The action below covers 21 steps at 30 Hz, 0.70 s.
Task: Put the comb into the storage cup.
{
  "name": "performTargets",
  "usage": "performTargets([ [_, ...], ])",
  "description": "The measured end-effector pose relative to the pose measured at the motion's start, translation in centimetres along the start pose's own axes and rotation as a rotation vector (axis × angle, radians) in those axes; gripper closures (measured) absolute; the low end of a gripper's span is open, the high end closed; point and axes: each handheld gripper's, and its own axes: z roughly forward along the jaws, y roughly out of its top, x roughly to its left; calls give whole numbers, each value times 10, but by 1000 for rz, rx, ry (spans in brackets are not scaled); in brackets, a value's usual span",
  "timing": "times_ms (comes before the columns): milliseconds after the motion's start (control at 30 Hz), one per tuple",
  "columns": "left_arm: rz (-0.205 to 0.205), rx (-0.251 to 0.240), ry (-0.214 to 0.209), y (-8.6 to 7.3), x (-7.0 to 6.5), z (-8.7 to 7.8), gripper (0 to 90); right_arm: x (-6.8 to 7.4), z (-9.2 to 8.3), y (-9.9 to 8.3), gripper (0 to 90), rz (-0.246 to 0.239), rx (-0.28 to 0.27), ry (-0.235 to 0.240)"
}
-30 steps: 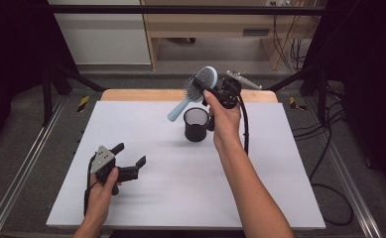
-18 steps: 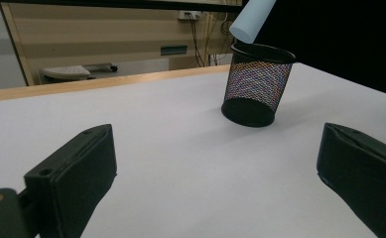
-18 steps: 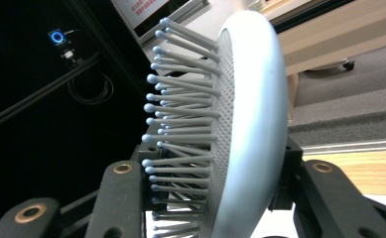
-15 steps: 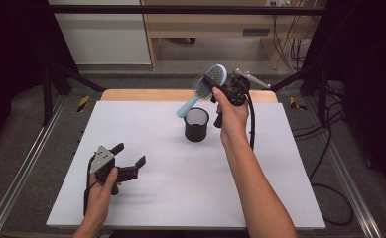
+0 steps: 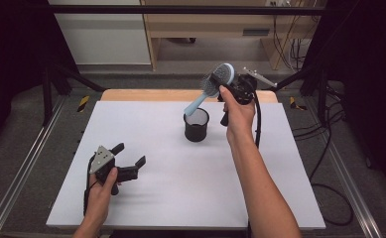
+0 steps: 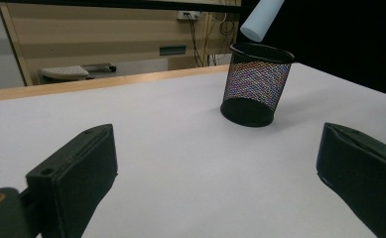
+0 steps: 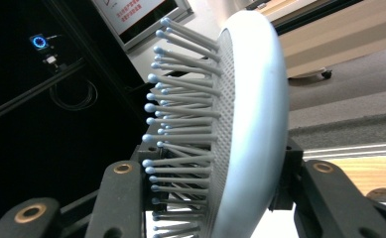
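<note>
The hairbrush is gripped by the right tongs above the cup, not yet inserted; the left tongs are held wide open, empty.

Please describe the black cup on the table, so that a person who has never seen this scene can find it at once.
Look at the white table and go toward its far edge, near the middle. There stands a small black mesh cup, upright and open at the top. It is the one thing standing free on the table, and the handle end of a light blue hairbrush, held in the right gripper, hangs just above its rim.
</note>
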Motion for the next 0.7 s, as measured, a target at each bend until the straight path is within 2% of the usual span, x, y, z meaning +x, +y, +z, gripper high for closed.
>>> performTargets([
  [233,-2,-5,0,0,1,0,26,-4,-3,0,543,-34,11,-26],
  [700,-7,-14,7,0,4,-2,24,-12,-4,-6,541,-38,27,-46],
])
